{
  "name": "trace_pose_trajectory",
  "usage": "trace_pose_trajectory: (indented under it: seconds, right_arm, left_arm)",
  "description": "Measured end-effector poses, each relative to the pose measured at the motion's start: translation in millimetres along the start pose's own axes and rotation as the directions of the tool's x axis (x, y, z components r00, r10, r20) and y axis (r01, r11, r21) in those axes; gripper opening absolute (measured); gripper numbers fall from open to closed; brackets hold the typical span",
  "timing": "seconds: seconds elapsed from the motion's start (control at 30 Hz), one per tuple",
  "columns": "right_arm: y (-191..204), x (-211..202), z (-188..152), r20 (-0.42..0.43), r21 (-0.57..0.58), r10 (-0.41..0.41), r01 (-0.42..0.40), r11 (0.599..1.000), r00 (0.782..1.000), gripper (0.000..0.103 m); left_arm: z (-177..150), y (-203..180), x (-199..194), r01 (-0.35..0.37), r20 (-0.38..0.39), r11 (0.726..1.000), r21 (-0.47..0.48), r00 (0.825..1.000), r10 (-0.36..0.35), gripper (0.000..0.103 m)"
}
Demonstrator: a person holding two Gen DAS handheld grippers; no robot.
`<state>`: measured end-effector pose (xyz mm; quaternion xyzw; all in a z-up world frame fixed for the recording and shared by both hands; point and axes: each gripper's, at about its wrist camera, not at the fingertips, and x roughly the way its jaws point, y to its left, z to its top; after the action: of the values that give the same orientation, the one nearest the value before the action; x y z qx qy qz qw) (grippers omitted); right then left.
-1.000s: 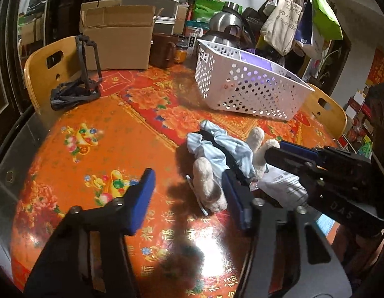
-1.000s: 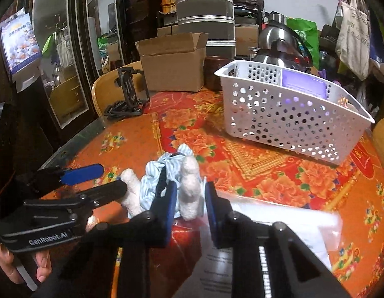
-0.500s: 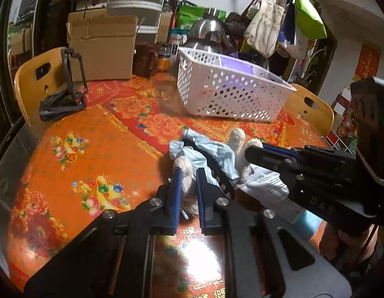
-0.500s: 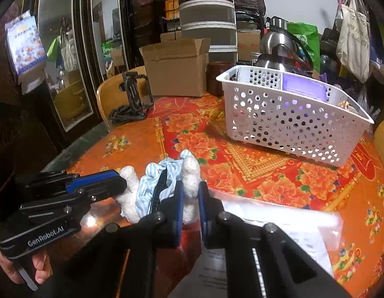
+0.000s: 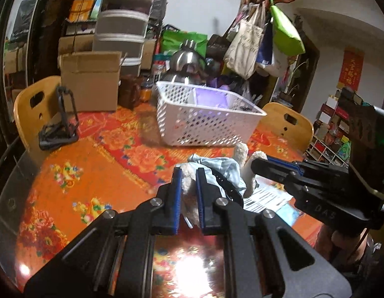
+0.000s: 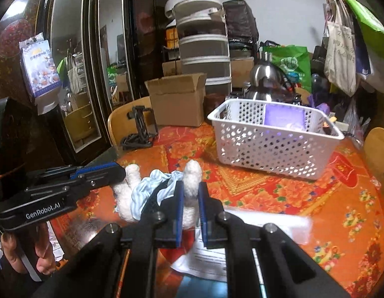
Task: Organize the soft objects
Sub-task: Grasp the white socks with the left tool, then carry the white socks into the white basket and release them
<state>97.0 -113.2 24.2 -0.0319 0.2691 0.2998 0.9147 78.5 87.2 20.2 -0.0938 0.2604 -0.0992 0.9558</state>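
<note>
Plush toy (image 5: 192,186) in striped shirt looks light and floppy; left gripper (image 5: 188,193) and right gripper (image 6: 191,198) each clench a fuzzy limb.

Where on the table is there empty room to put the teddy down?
The widest bare stretch of orange cloth lies between the black stand and the plush toy. Another runs right of the white basket, past the paper sheet. The back is crowded: cardboard box, kettle.
</note>
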Motion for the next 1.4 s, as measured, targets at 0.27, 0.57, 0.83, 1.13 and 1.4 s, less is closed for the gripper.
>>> trace_pose_trajectory:
  seconds: [0.27,0.57,0.83,1.13,1.4]
  right_arm:
    - [-17.5,-30.8,14.7,0.055,0.004,-0.050,0.050,0.999,0.997,0.009]
    - [-41.3,-52.5,44.5,0.100,0.009,-0.072,0.072,0.997,0.992,0.009]
    - [-67.2,-50.5,89.5,0.127,0.020,-0.096,0.094,0.995,0.987,0.009]
    - [-104.2,-9.9,140.6,0.105,0.051,-0.109,0.104,0.993,0.988,0.009]
    - [-127.9,55.0,157.1,0.047,0.050,-0.087,0.085,0.995,0.995,0.009]
  left_arm:
    - [28.5,-31.0,-4.7,0.058,0.020,0.998,0.035,0.998,-0.058,0.010]
    - [75.9,-60.7,-2.8,0.083,0.041,0.994,0.073,0.995,-0.087,0.010]
    - [134.8,-79.2,13.2,0.072,0.059,0.992,0.102,0.995,-0.078,0.010]
    - [200.3,-80.4,64.0,0.026,0.033,0.995,0.098,0.999,-0.029,0.010]
    - [240.2,-48.2,151.7,-0.049,-0.060,0.998,0.047,0.997,0.052,0.009]
